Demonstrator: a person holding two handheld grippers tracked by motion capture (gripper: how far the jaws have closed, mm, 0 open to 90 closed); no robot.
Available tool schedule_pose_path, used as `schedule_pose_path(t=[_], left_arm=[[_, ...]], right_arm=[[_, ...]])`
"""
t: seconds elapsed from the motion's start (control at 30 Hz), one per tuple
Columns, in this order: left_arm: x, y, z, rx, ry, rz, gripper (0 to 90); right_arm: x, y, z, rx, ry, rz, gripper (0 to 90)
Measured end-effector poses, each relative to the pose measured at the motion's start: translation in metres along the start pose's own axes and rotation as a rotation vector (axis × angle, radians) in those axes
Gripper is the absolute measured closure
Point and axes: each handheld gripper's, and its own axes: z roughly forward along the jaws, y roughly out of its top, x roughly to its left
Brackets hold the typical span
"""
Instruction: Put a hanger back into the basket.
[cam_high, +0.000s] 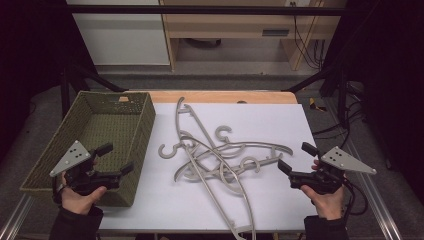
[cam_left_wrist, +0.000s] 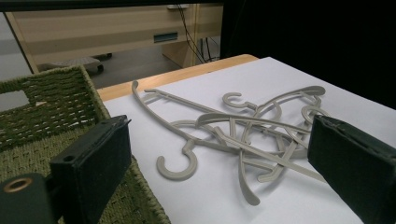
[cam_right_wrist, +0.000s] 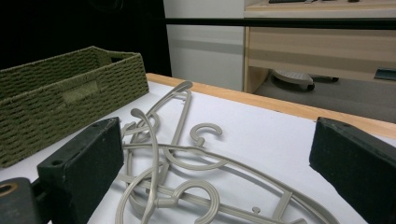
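Several grey plastic hangers (cam_high: 215, 157) lie tangled in a heap on the white table top (cam_high: 280, 125); the heap also appears in the left gripper view (cam_left_wrist: 243, 133) and the right gripper view (cam_right_wrist: 173, 158). An empty green woven basket (cam_high: 131, 107) stands at the table's left end. My left gripper (cam_high: 116, 159) hovers open over the basket's near right corner, jaws wide apart, nothing between them. My right gripper (cam_high: 297, 156) is open too, held just right of the heap, not touching any hanger.
One long hanger (cam_high: 240, 205) reaches to the table's front edge. A wooden strip (cam_high: 225, 96) runs along the table's far edge. Beyond it stand wooden furniture (cam_high: 240, 25) and cables (cam_high: 305, 45). Bare white surface lies at the far right and near left of the heap.
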Motion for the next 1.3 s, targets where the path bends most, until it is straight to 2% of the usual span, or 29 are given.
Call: schedule_pose_path(t=[0.23, 0.4, 0.53, 0.67, 0.8, 0.9, 0.93, 0.97, 1.0, 1.13, 1.2, 1.23, 1.3], left_arm=[[-0.002, -0.002, 0.004, 0.015, -0.01, -0.004, 5.9], [-0.003, -0.003, 0.005, 0.018, -0.012, 0.007, 6.2], [-0.004, -0.003, 0.006, 0.021, -0.018, 0.015, 6.3], [-0.005, -0.004, 0.008, 0.03, -0.021, 0.014, 6.3], [-0.005, -0.004, 0.008, 0.034, -0.02, 0.022, 6.3], [-0.006, -0.003, 0.008, 0.037, -0.021, 0.028, 6.3], [-0.006, -0.003, 0.008, 0.038, -0.02, 0.03, 6.3], [-0.006, -0.003, 0.008, 0.038, -0.021, 0.03, 6.3], [-0.006, -0.003, 0.008, 0.038, -0.022, 0.026, 6.3], [-0.006, -0.003, 0.008, 0.042, -0.021, 0.03, 6.3], [-0.006, -0.003, 0.008, 0.043, -0.023, 0.033, 6.2], [-0.007, -0.003, 0.008, 0.044, -0.023, 0.032, 6.2], [-0.008, -0.003, 0.009, 0.047, -0.026, 0.036, 6.3]], right_arm=[[0.0, 0.002, -0.003, 0.005, -0.014, 0.003, 4.3], [0.001, 0.004, -0.003, 0.03, -0.024, 0.001, 5.2], [0.006, 0.005, 0.001, 0.08, -0.023, -0.013, 6.4], [0.014, 0.005, 0.008, 0.157, 0.006, -0.034, 7.2], [0.025, 0.003, 0.017, 0.218, 0.018, -0.082, 8.1], [0.031, 0.002, 0.022, 0.251, 0.03, -0.084, 8.6], [0.037, 0.0, 0.027, 0.286, 0.037, -0.096, 9.6], [0.037, 0.0, 0.027, 0.286, 0.037, -0.096, 9.6], [0.042, -0.001, 0.031, 0.333, 0.039, -0.102, 11.4], [0.051, -0.008, 0.043, 0.42, 0.068, -0.106, 14.8], [0.056, -0.013, 0.049, 0.463, 0.069, -0.116, 17.5], [0.056, -0.013, 0.049, 0.463, 0.069, -0.116, 17.5], [0.06, -0.019, 0.057, 0.517, 0.062, -0.114, 20.4]])
